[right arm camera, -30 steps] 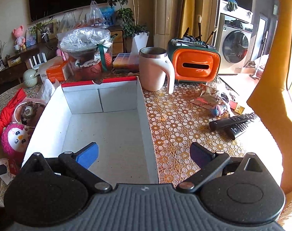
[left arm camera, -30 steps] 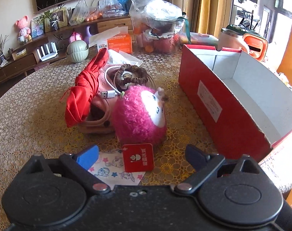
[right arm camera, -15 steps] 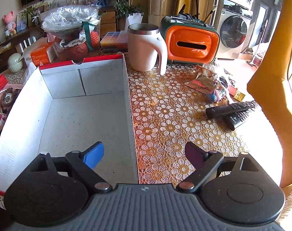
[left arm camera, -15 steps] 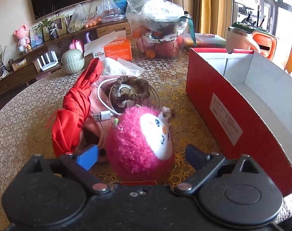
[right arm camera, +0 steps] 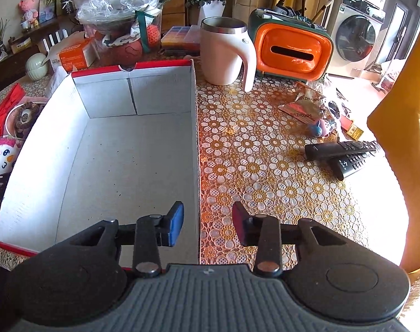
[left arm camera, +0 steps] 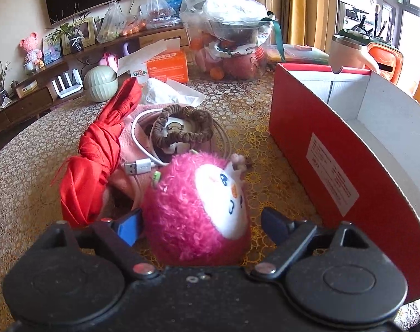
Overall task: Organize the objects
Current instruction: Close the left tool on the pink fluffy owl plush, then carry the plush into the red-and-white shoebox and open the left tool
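A fuzzy pink plush toy (left arm camera: 193,202) with a white face lies on the lace tablecloth, also visible at the left edge as the plush (right arm camera: 2,157). My left gripper (left arm camera: 201,221) straddles it, jaws closing; the blue left pad is at the fur, and the right pad stands clear of it. Behind the plush lie a red folded umbrella (left arm camera: 99,149), a white USB cable (left arm camera: 139,166) and a brown scrunchie (left arm camera: 182,127). The red box (left arm camera: 334,166) with a white inside stands to the right. My right gripper (right arm camera: 207,221) is closing astride the box's right wall (right arm camera: 196,138), with gaps on both sides.
Right of the box lie two black remotes (right arm camera: 345,152) and a snack wrapper (right arm camera: 304,105). A white mug (right arm camera: 223,52) and an orange tissue holder (right arm camera: 292,49) stand behind. A bagged fruit bowl (left arm camera: 232,36), an orange carton (left arm camera: 165,66) and a green jar (left arm camera: 100,83) stand at the back. A yellow chair (right arm camera: 403,138) is far right.
My left gripper moved forward until the plush lay between its fingers, hiding the red tag. My right gripper tipped down over the box's right wall and its jaws narrowed a lot.
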Available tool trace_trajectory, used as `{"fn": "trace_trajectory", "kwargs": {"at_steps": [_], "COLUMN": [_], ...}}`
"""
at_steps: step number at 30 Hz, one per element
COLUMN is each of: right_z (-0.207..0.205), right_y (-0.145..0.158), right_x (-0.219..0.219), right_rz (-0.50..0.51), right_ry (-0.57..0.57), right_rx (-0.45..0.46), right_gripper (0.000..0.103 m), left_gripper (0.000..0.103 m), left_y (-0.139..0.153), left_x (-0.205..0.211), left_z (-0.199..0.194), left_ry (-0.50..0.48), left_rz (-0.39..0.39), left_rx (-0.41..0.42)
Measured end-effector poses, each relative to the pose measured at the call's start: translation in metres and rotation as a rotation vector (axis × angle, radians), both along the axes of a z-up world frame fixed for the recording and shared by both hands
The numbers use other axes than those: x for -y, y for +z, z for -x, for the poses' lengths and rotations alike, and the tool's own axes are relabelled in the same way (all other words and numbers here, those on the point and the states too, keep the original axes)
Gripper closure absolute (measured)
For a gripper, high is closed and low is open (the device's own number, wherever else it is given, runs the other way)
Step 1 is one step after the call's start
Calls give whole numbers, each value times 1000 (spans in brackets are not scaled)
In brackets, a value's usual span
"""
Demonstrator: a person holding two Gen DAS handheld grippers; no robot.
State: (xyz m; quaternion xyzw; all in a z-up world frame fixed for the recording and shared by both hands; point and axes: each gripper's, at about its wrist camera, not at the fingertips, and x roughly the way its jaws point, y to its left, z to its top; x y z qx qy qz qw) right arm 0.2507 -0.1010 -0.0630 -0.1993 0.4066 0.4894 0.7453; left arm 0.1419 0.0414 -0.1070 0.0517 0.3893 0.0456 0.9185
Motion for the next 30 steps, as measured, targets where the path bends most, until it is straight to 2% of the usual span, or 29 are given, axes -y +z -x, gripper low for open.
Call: {"fn": "trace_trajectory", "kwargs": {"at_steps": [3, 5, 7, 8, 14, 21, 30], "right_z": [2, 2, 3, 3, 5, 6, 6], "right_y": [-1, -1, -2, -2, -3, -2, -2], "right_x": [1, 2, 2, 3, 5, 5, 7], "right_rz": [5, 4, 6, 5, -12, -20, -31], "right_ry": [11, 14, 15, 8, 16, 12, 11], "right_rx": [-4, -15, -12, -12, -12, -13, -25], "right_gripper": [72, 83, 85, 91, 101, 102, 102], "left_gripper": [18, 19, 21, 22, 31, 41, 42], "left_y": [0, 0, 0, 0, 1, 5, 37], "left_x": [0, 1, 0, 0, -1, 0, 8], "left_z": [-1, -1, -2, -2, -2, 1, 20], "left_ry": [2, 1, 6, 8, 17, 31, 11], "left_rz": [-2, -2, -4, -4, -6, -10, -13], "left_rx": [1, 5, 6, 8, 13, 24, 59]}}
